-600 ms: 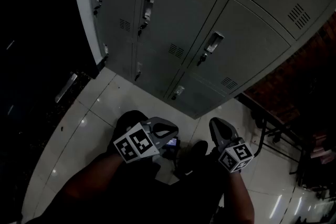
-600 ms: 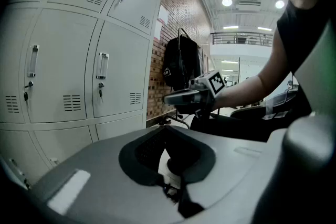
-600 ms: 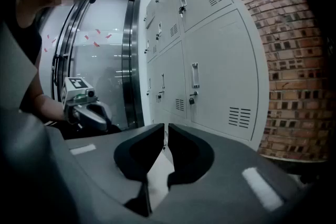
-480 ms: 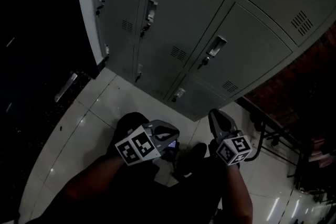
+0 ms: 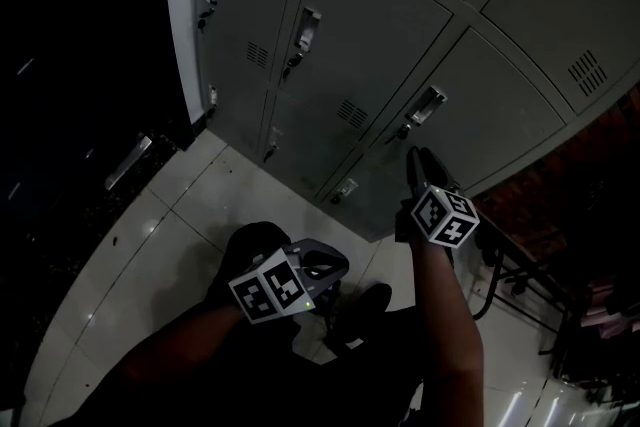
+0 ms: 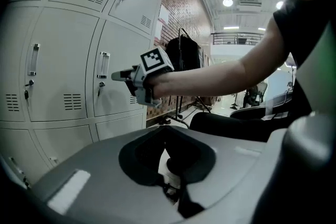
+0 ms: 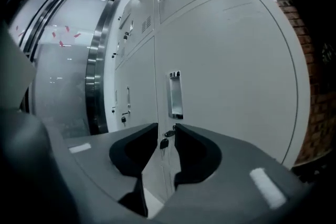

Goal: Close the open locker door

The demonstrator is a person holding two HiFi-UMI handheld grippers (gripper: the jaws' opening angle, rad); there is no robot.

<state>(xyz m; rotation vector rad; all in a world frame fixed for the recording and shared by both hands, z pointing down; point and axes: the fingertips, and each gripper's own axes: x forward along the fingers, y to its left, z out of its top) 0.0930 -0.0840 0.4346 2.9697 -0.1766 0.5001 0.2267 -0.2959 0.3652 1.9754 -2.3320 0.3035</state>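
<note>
Right gripper (image 5: 420, 165), its fingers slightly spread and empty, points at the grey locker door (image 5: 490, 95) near its handle (image 5: 426, 105). Left gripper (image 5: 322, 265) hangs low, fingers pressed together. The step appears to be the approach; a flat push should follow.

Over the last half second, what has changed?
The right gripper rose from beside the left gripper toward a locker door handle, its fingers apart, holding nothing. The left gripper stayed low, shut and empty; the locker doors look unchanged.
</note>
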